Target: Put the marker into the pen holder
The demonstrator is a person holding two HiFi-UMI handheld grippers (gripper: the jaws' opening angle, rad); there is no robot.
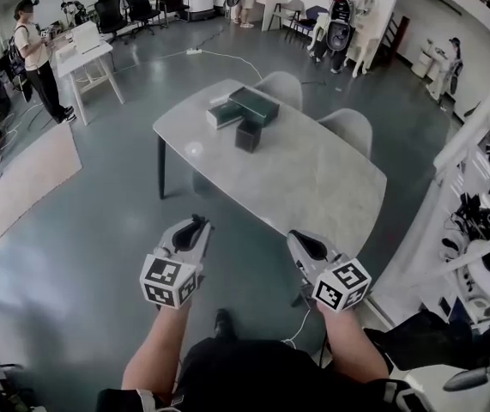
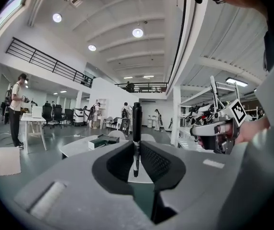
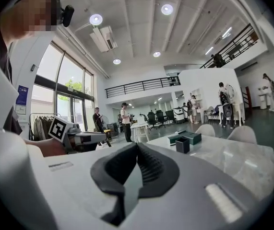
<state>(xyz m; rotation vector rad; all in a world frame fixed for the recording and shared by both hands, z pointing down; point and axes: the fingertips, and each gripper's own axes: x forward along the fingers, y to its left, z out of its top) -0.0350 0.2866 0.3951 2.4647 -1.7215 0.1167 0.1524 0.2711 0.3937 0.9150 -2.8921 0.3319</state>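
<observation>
A black square pen holder [image 1: 247, 135] stands on the pale oval table [image 1: 313, 187] next to two green boxes [image 1: 243, 106]; it also shows in the right gripper view [image 3: 182, 145]. My left gripper [image 1: 196, 224] hovers over the floor short of the table, shut on a black marker [image 2: 137, 128] that stands upright between its pads. Beside it, my right gripper [image 1: 299, 241] is also short of the table, its jaws shut [image 3: 136, 150] with nothing between them. In the left gripper view [image 2: 137, 150] the table [image 2: 77, 146] lies ahead to the left.
Two grey chairs [image 1: 281, 87] [image 1: 348, 129] stand at the table's far side. Shelving with gear [image 1: 485, 221] lines the right. A white desk [image 1: 86, 54] and people stand at the back left. A cable [image 1: 227, 58] runs across the floor.
</observation>
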